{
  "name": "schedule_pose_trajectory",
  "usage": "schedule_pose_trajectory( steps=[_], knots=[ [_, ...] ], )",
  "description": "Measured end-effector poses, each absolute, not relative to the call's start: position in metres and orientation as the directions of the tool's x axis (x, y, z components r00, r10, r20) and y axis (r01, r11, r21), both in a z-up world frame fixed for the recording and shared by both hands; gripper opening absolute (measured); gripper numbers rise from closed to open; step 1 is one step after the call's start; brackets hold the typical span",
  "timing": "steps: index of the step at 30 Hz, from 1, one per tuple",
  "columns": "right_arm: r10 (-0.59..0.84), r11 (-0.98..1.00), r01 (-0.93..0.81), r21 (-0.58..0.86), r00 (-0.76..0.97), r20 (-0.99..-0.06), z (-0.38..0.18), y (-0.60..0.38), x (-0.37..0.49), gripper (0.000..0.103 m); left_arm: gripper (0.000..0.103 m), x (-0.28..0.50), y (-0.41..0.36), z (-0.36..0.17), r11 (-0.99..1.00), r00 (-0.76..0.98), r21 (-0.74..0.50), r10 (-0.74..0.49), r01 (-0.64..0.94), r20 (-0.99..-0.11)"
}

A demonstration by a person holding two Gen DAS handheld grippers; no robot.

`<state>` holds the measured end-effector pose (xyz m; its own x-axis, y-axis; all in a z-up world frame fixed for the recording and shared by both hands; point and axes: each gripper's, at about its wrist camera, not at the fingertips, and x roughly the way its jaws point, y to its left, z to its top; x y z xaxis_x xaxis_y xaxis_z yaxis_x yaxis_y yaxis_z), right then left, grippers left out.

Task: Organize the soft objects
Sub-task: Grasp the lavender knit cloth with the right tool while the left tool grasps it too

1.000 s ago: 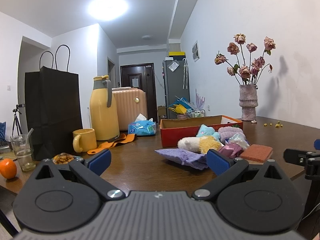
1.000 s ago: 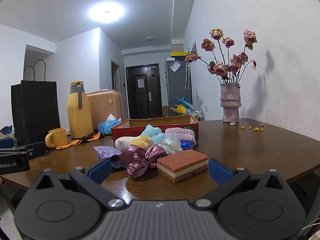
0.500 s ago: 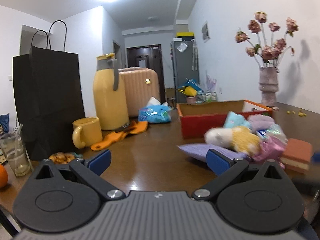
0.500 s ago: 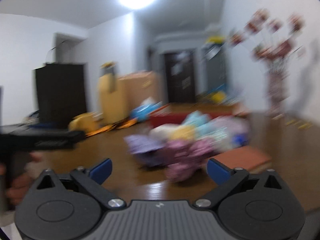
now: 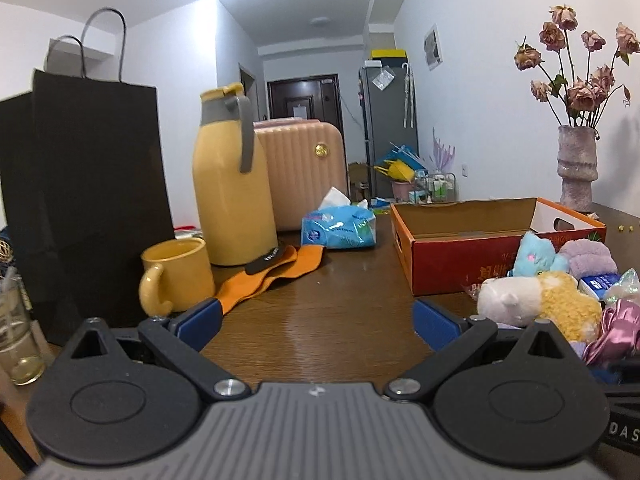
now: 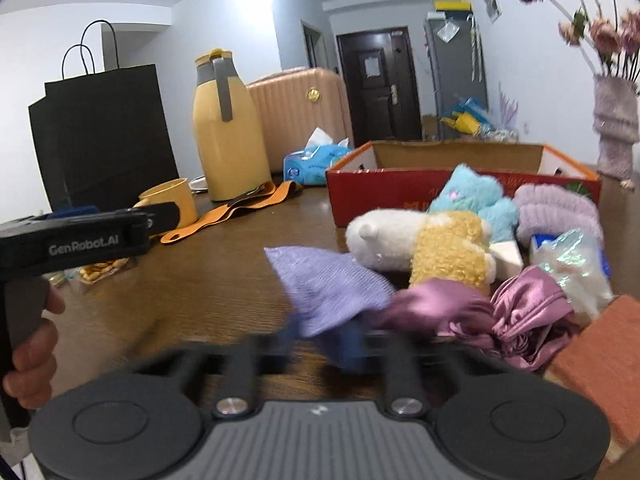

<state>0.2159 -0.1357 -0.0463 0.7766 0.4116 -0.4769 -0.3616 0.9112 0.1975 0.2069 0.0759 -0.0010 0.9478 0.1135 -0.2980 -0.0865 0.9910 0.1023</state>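
We are holding the left gripper low over the bare brown table, its two blue-tipped fingers spread wide with nothing between them. The right gripper is smeared by motion; its fingers look drawn close together at the near edge of the purple cloth, but we cannot tell whether they are actually pinching it.

The soft things are lying in one heap on the table just in front of the red box, none of them inside it. We are counting one purple cloth, one shiny pink fabric bundle, one white-and-yellow plush toy, one light blue plush toy, one fuzzy lilac piece, one clear crinkly bag and one orange sponge, which the frame edge is cutting off.

Further left we are seeing one yellow mug, one yellow flask, one orange strap, one blue tissue pack and one black paper bag. One vase of dried roses is standing at the far right. A small blue packet is mostly hidden under the heap.
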Motion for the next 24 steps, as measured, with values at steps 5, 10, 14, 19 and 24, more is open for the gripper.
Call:
schedule_pose_trajectory(
  steps=[5,10,14,19,24],
  knots=[
    [0.515,0.842,-0.517,0.151,0.689,-0.511,-0.049,-0.147,0.189,0.005,0.103,0.211,0.076,-0.007,0.998,0.935,0.057,0.03,-0.011,-0.353],
    [0.501,0.836,-0.535,0.126,0.648,-0.574,-0.045,-0.189,0.17,0.018,0.103,0.206,0.057,-0.024,0.991,0.866,-0.041,-0.132,0.128,-0.483],
    [0.488,0.859,-0.485,0.166,0.675,-0.553,-0.037,-0.219,0.159,0.027,0.102,0.194,0.041,-0.031,0.981,0.837,-0.087,-0.192,0.172,-0.513],
    [0.533,0.845,-0.418,0.334,0.712,-0.457,-0.029,-0.238,0.163,0.046,0.102,0.178,0.036,-0.027,0.971,0.83,-0.122,-0.237,0.204,-0.505],
    [0.501,0.85,-0.308,0.427,0.72,-0.48,-0.04,-0.23,0.184,0.042,0.078,0.166,0.033,-0.032,0.961,0.804,-0.146,-0.277,0.235,-0.526]
  ],
)
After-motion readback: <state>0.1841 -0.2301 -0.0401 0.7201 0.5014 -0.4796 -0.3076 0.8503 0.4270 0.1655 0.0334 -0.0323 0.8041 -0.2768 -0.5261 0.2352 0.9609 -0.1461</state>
